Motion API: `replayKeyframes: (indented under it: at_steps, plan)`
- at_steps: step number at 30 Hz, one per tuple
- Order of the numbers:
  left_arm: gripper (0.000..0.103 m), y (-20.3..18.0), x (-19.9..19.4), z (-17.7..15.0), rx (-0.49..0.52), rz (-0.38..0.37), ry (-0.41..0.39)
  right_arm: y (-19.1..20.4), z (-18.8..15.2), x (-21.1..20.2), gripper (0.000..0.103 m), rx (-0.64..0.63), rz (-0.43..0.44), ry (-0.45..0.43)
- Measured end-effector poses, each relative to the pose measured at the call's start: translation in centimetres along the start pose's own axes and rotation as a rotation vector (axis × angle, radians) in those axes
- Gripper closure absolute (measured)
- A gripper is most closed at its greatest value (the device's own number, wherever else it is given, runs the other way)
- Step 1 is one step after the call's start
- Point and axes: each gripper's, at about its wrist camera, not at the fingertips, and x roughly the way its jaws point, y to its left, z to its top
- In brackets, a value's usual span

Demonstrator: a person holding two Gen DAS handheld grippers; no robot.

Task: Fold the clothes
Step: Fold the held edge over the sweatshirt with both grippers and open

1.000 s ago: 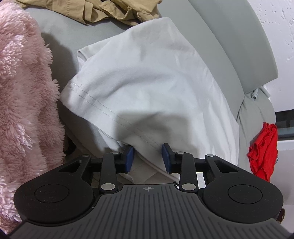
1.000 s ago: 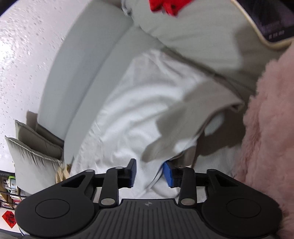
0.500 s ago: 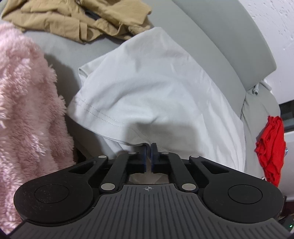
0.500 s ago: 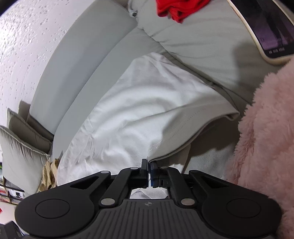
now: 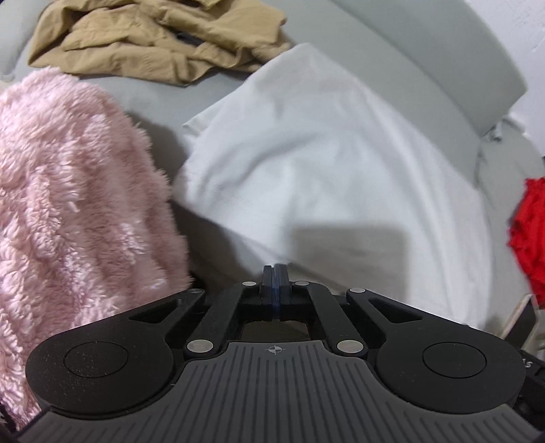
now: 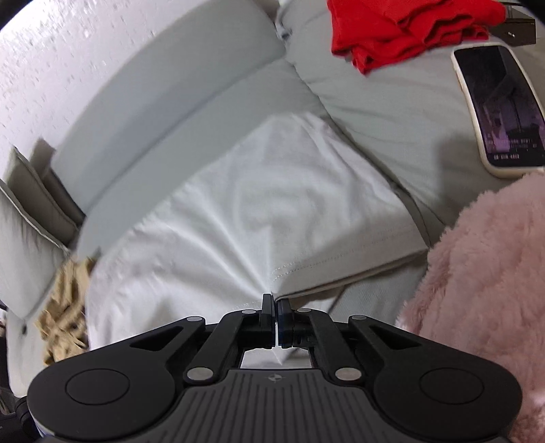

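Observation:
A pale white T-shirt [image 5: 323, 163] lies spread over the grey sofa seat [image 5: 163, 92]. My left gripper [image 5: 275, 272] is shut on the shirt's near edge, and the cloth rises in a fold from its pads. In the right wrist view the same white T-shirt [image 6: 272, 211] shows its stitched hem. There my right gripper [image 6: 274, 301] is shut on that hem, with creases running from the pinch toward the sofa back.
A fluffy pink garment [image 5: 68, 211] lies at the left, seen again as pink fleece [image 6: 483, 272]. A crumpled tan garment [image 5: 153, 37] lies farther back. A red cloth [image 6: 402, 30] and a phone [image 6: 500, 105] rest on the grey cushion [image 6: 391, 112].
Both grippers went from open around the shirt's edge to shut on it. Both then lifted slightly and rolled, drawing the cloth up into folds.

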Motion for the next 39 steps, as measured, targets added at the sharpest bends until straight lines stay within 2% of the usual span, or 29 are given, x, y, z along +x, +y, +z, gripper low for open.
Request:
replayKeyframes:
  at_steps: [1,3,5,7,12,14,17,19,21,22,23,25,26,28,29,31,33,34,36,39]
  plan:
    - [0.103,-0.2,0.2,0.0,0.019,0.017,0.002,-0.1,0.1,0.6,0.1,0.004,0.0,0.035]
    - [0.098,-0.7,0.4,-0.2,0.05,0.021,0.034,-0.6,0.2,1.3,0.087,0.04,-0.013,0.084]
    - [0.093,-1.0,0.2,-0.3,0.071,0.022,0.039,-1.0,0.2,0.9,0.077,0.057,0.0,0.091]
    - [0.091,-1.4,-0.4,-0.5,0.097,0.006,0.026,-0.6,0.2,0.0,0.067,0.023,0.013,0.07]
    - [0.091,-2.3,-1.8,0.1,0.167,-0.018,-0.076,1.2,0.0,-1.6,0.067,-0.136,0.083,0.017]
    - [0.091,-2.6,-2.0,0.7,0.195,-0.024,-0.127,1.8,0.6,-1.4,0.067,-0.187,0.078,-0.027]
    - [0.091,-4.0,-1.1,2.2,0.313,-0.009,-0.232,2.5,2.2,-0.7,0.069,-0.271,0.052,-0.123]
    - [0.091,-4.3,-0.2,2.6,0.338,0.012,-0.233,2.5,3.1,-0.1,0.069,-0.298,0.021,-0.159]
    - [0.091,-4.3,1.8,3.0,0.363,0.093,-0.162,2.4,4.1,0.7,0.069,-0.33,-0.027,-0.196]
    - [0.092,-4.1,1.9,2.8,0.369,0.107,-0.151,2.3,4.7,1.2,0.07,-0.345,-0.052,-0.212]
    - [0.093,-4.0,2.5,2.5,0.411,0.178,-0.125,1.8,4.9,2.1,0.074,-0.341,-0.101,-0.178]
    - [0.095,-4.2,2.8,2.1,0.452,0.244,-0.082,0.4,5.0,3.3,0.075,-0.282,-0.204,-0.115]
    - [0.096,-4.0,2.9,2.1,0.462,0.269,-0.064,-0.3,5.2,2.8,0.074,-0.245,-0.203,-0.114]
    - [0.1,-3.4,3.9,2.2,0.453,0.341,0.028,-0.9,5.2,2.1,0.069,-0.21,-0.264,-0.096]
    - [0.1,-2.7,4.8,2.3,0.428,0.348,0.098,-1.1,5.2,1.8,0.06,-0.2,-0.297,-0.094]
    - [0.1,-1.1,6.1,2.7,0.356,0.358,0.209,-1.8,5.1,1.3,0.059,-0.169,-0.307,-0.097]
    - [0.096,-1.7,4.4,2.7,0.399,0.362,0.121,-2.3,5.2,0.5,0.059,-0.139,-0.293,-0.108]
    - [0.091,-2.2,3.5,2.3,0.431,0.373,0.081,-2.5,5.0,-0.3,0.06,-0.134,-0.273,-0.14]
    - [0.089,-2.6,1.4,1.3,0.464,0.369,0.012,-2.8,4.7,-1.9,0.059,-0.124,-0.205,-0.208]
    - [0.087,-2.8,-1.8,0.3,0.456,0.271,-0.125,-3.0,4.4,-3.5,0.06,-0.124,-0.084,-0.285]
